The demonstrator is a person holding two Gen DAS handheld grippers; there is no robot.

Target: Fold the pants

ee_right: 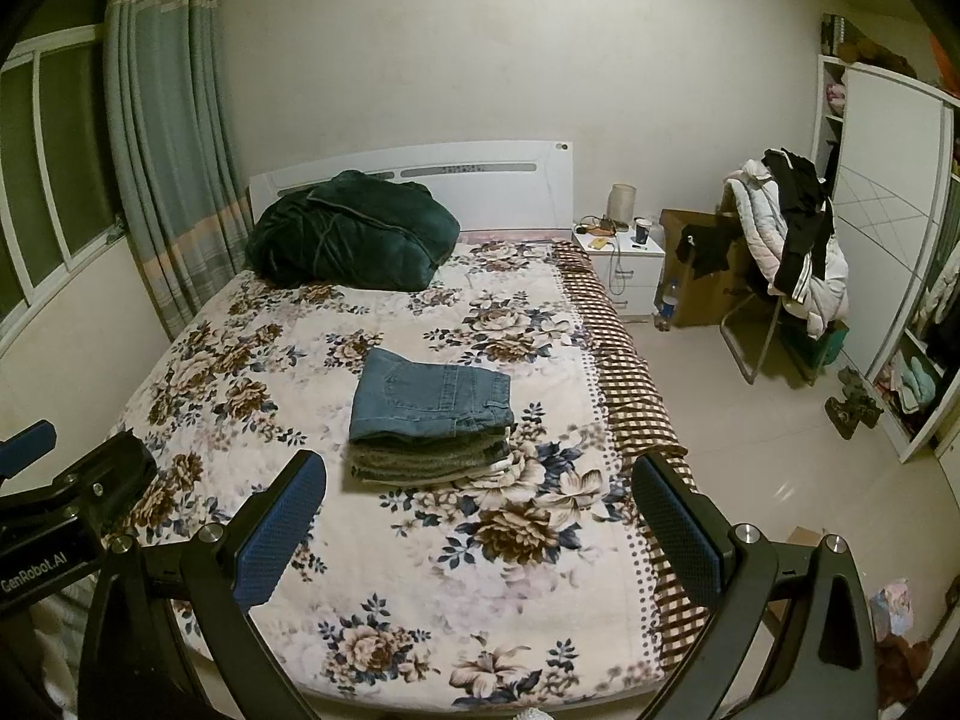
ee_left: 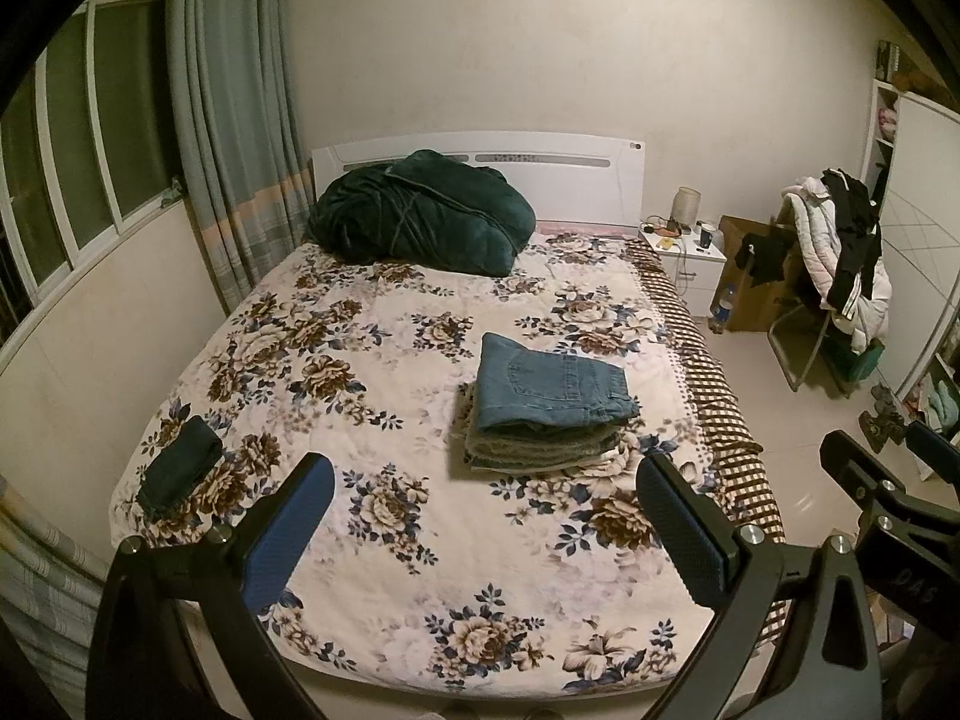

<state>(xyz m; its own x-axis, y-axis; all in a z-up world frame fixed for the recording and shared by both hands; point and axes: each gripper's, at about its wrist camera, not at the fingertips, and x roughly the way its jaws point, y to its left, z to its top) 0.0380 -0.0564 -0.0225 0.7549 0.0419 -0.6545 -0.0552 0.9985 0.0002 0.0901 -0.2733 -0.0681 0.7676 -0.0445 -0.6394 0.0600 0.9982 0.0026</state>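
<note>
as seen: folded jeans are stacked ahead of both grippers
left gripper: spread, empty
right gripper: spread, empty, nearer

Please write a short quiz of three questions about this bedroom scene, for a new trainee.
1. True or false: the folded jeans lie on top of a stack of folded clothes.
2. What lies against the headboard? A) dark green blanket B) red pillow C) laptop
3. Fill in: both the left hand-held gripper and the right hand-held gripper are ____ and hold nothing.

Key: 1 true; 2 A, the dark green blanket; 3 open.
</note>
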